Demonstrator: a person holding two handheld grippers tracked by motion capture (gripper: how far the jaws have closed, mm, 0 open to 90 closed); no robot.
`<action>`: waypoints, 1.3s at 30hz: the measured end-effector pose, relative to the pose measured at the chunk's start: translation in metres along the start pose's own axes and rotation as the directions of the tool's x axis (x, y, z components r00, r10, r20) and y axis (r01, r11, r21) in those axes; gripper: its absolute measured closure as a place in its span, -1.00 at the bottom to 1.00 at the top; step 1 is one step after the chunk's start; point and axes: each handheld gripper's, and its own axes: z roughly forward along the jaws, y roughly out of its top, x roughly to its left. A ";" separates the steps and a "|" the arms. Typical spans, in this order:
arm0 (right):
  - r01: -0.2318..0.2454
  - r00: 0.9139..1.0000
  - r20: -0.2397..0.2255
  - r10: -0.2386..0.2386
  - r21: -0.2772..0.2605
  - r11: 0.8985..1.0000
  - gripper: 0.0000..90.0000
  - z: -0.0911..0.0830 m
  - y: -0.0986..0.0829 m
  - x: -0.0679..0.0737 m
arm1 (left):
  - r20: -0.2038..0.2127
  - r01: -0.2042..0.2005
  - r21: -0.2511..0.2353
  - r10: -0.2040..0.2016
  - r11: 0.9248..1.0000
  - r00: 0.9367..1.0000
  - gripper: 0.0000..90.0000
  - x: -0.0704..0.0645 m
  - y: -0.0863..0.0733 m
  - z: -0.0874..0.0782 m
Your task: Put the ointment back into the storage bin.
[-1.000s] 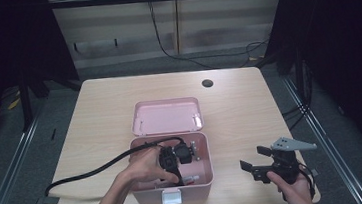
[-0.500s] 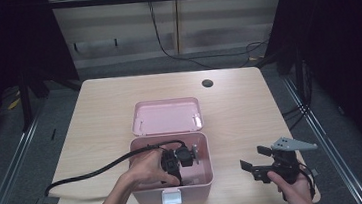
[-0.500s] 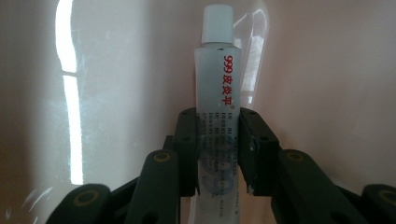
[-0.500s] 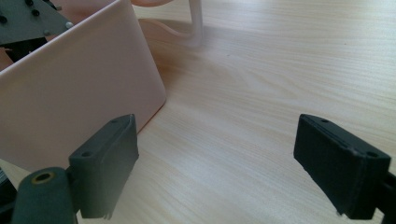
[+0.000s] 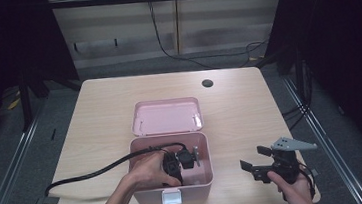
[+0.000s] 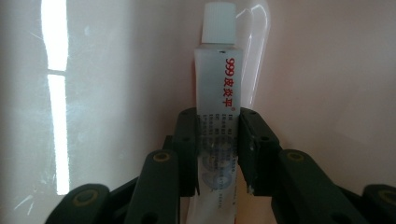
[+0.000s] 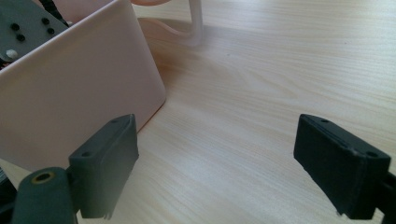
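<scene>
White-capped translucent tube [image 6: 217, 84], red lettering

Dim surroundings, evenly lit table, glare streaks.

Your table [image 5: 100, 120] is light wood with a dark round hole [image 5: 207, 83] near its far edge. A pink box [image 5: 197, 190] stands on it toward your side, its lid [image 5: 166, 116] open and lying back toward the far edge. A black cable [image 5: 83, 175] trails over the tabletop at your left.
</scene>
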 end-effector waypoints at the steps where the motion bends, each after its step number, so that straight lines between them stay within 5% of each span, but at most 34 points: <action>1: 0.000 1.000 0.002 0.000 0.000 1.000 -0.71 0.000 0.000 0.000 | 0.000 0.000 -0.001 0.000 1.000 1.000 0.56 0.000 0.000 0.000; 11: 0.000 1.000 0.001 0.000 0.000 1.000 -0.71 0.000 0.000 0.000 | -0.009 0.007 0.016 -0.007 1.000 1.000 0.49 0.000 0.000 -0.001; 23: 0.002 1.000 0.002 -0.002 -0.001 1.000 -0.71 0.000 0.000 0.000 | -0.069 0.030 0.013 -0.029 0.999 0.997 0.22 -0.002 -0.003 -0.015; 29: -0.001 1.000 0.003 0.001 0.000 1.000 -0.70 0.000 0.000 0.000 | -0.107 0.032 -0.031 -0.035 0.999 0.994 0.13 -0.005 -0.009 -0.030; 34: 0.000 1.000 0.002 0.000 0.000 1.000 -0.70 0.000 0.000 0.000 | -0.106 0.073 -0.092 -0.083 0.993 0.991 0.07 0.000 -0.022 -0.043; 39: -0.004 1.000 0.003 0.004 0.002 1.000 -0.70 0.001 0.000 0.000 | -0.123 0.040 -0.123 -0.055 0.992 0.991 0.07 -0.005 -0.029 -0.055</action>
